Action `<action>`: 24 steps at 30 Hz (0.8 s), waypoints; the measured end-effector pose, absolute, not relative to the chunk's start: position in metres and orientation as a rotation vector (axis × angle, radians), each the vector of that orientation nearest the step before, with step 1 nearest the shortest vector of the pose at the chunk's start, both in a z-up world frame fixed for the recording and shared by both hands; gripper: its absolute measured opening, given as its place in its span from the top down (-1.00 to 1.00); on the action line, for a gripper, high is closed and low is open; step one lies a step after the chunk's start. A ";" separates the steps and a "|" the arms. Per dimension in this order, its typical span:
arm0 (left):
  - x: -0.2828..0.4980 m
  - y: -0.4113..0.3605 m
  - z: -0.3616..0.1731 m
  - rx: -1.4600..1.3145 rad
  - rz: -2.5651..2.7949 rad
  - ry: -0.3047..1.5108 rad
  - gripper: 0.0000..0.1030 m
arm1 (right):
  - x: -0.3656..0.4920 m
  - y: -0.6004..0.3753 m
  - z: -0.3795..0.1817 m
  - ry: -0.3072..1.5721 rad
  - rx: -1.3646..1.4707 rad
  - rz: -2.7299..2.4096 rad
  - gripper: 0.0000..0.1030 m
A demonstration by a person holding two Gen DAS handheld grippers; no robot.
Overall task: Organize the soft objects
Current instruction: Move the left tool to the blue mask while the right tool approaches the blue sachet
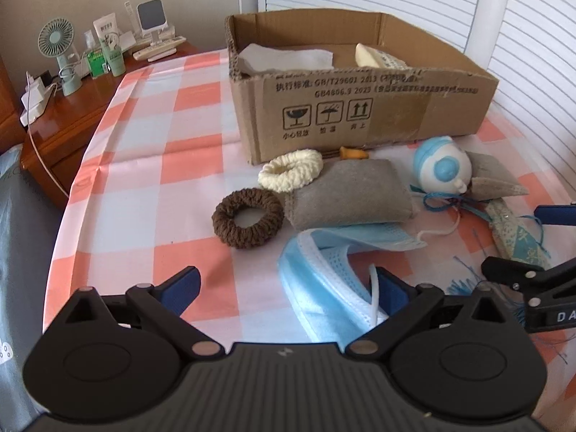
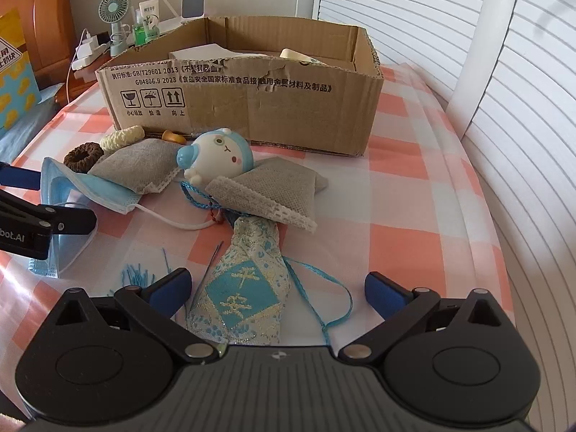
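Note:
My left gripper (image 1: 288,288) is open, low over the checked cloth, with a crumpled blue face mask (image 1: 324,273) lying between its fingers and against the right one. Beyond it lie a brown scrunchie (image 1: 247,218), a cream scrunchie (image 1: 291,170), a grey pouch (image 1: 347,194) and a blue-and-white plush toy (image 1: 442,169). My right gripper (image 2: 277,289) is open around a blue embroidered sachet (image 2: 244,295) with ribbon and tassel. A second grey pouch (image 2: 273,189) lies past it. The cardboard box (image 2: 252,108) behind holds a white cloth (image 1: 288,58) and a cream item (image 1: 374,57).
A wooden nightstand (image 1: 79,115) at the back left carries a small fan (image 1: 59,54), bottles and chargers. White slatted panels (image 2: 504,108) and a white post stand at the right. A small orange piece (image 1: 351,153) lies at the box's foot.

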State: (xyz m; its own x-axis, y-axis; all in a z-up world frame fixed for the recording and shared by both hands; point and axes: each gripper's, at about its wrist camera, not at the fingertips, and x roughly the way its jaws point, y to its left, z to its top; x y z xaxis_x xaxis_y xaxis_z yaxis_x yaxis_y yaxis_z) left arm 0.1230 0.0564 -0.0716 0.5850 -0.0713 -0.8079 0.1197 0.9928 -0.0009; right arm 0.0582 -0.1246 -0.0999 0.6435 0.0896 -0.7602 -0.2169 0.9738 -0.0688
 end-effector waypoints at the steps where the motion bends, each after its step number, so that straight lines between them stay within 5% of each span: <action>1: 0.123 0.058 -0.074 0.052 -0.105 0.952 -0.95 | 0.058 -0.125 -0.100 0.854 -0.160 0.176 -1.00; 24: 0.097 0.084 -0.069 0.027 -0.129 0.895 -0.96 | 0.055 -0.126 -0.102 0.832 -0.159 0.179 -1.00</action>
